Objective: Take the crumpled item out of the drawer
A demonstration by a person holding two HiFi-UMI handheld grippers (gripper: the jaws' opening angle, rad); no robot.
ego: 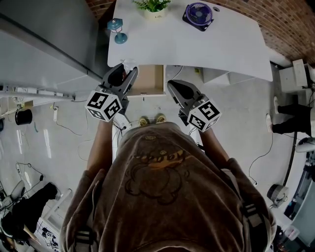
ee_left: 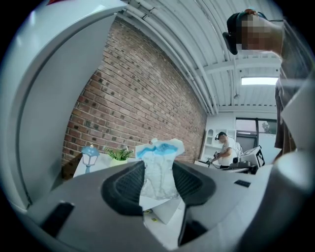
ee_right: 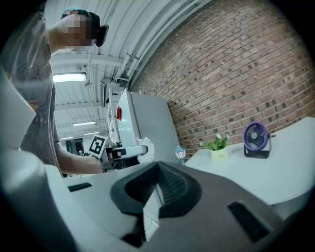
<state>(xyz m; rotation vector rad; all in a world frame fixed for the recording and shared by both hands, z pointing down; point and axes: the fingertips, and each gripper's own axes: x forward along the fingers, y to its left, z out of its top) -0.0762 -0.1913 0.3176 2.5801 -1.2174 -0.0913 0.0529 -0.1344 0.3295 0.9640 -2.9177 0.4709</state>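
Note:
The crumpled item (ee_left: 160,165), a white wad with blue patches, sits squeezed between the two black pads of my left gripper (ee_left: 158,179), which is shut on it and holds it up in the air. Seen from the head, the left gripper (ego: 125,74) hangs above the left front corner of the open wooden drawer (ego: 150,81) under the white table (ego: 197,49). The right gripper view also catches the white wad (ee_right: 146,146) at the left gripper's tip. My right gripper (ee_right: 156,189) is shut and holds nothing; it hovers just right of the drawer (ego: 172,84).
On the table stand a small blue lamp (ego: 117,29), a potted plant (ego: 153,7) and a purple fan (ego: 198,15). A tall grey cabinet (ego: 44,44) is to the left. Another person (ee_left: 226,147) stands far off in the room. Cables lie on the floor.

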